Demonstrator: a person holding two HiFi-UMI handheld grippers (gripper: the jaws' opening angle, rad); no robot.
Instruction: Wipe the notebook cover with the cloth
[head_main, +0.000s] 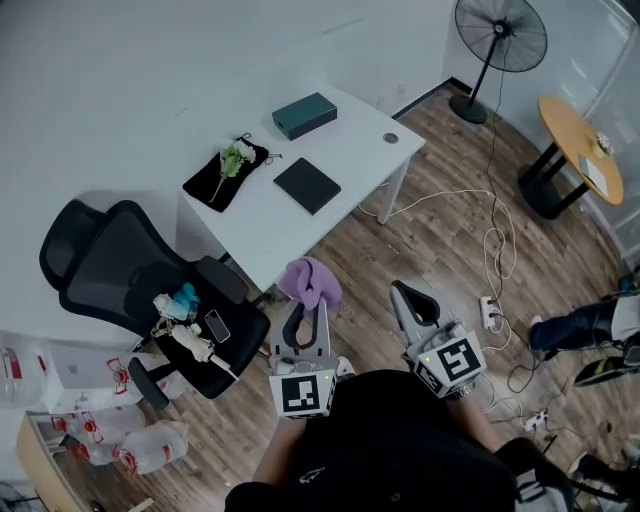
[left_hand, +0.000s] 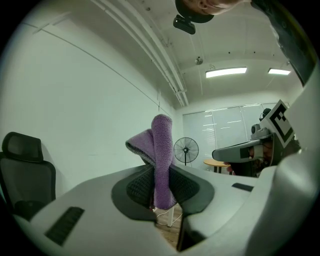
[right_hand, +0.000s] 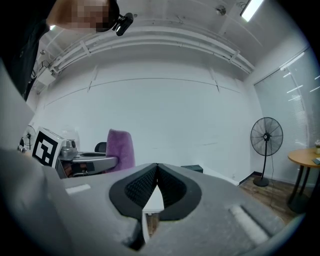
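The grey left gripper (head_main: 306, 306) and right gripper (head_main: 402, 295) each carry a black-and-white marker cube and black ribbed jaws; the person wears black.

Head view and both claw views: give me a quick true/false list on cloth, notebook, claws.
1. The left claw is shut on the cloth. True.
2. The notebook lies flat on the table, with a box beyond it. True.
3. The cloth touches the notebook. False: it is held in the air, short of the table.
4. The right claw is open. False: it is shut with nothing in it.
5. The fan stands upright on the floor. True.
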